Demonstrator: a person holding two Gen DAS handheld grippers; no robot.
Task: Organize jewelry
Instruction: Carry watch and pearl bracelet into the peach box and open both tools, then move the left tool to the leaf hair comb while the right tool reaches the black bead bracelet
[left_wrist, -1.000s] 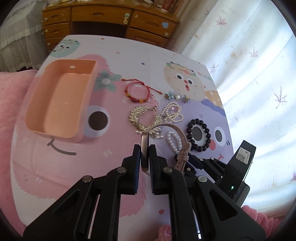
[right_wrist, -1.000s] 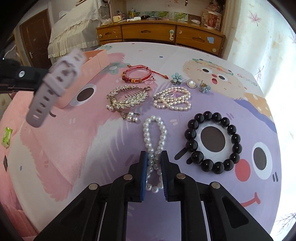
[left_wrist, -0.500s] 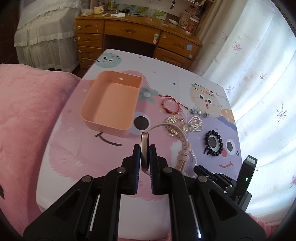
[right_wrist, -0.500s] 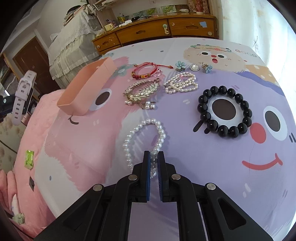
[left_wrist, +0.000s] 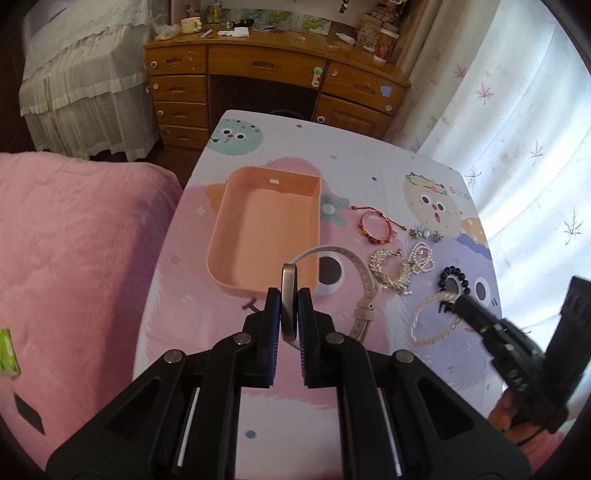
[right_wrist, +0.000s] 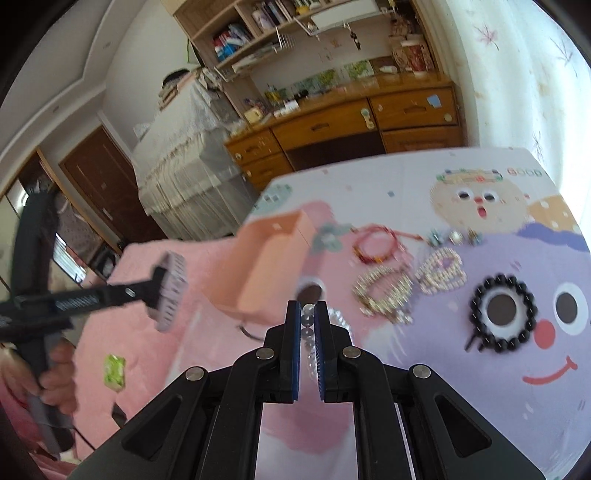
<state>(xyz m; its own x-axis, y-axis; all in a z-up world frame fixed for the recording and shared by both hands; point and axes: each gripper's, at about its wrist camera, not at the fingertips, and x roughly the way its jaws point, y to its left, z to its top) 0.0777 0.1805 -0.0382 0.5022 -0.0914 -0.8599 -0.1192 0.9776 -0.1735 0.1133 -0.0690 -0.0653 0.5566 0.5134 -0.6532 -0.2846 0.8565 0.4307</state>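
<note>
My left gripper (left_wrist: 289, 295) is shut on a pink-strapped watch (left_wrist: 360, 280), held above the table just in front of the empty peach tray (left_wrist: 221, 236). My right gripper (right_wrist: 307, 314) is shut on a white pearl bracelet (left_wrist: 432, 321), lifted off the table; it also shows in the right wrist view (right_wrist: 308, 332). On the table lie a red cord bracelet (left_wrist: 375, 229), a gold leaf piece (left_wrist: 389, 271), a pearl cluster (left_wrist: 421, 256), small earrings (left_wrist: 424, 233) and a black bead bracelet (left_wrist: 454, 282).
A pink blanket (left_wrist: 74, 258) covers the bed left of the table. A wooden desk (left_wrist: 273, 81) stands beyond the far edge and a white curtain (left_wrist: 517, 129) hangs on the right. A small green packet (right_wrist: 114, 371) lies on the blanket.
Both grippers have risen. The left has brought the watch closer to the tray. The right has lifted the pearl bracelet off the table and swung it left toward the tray.
</note>
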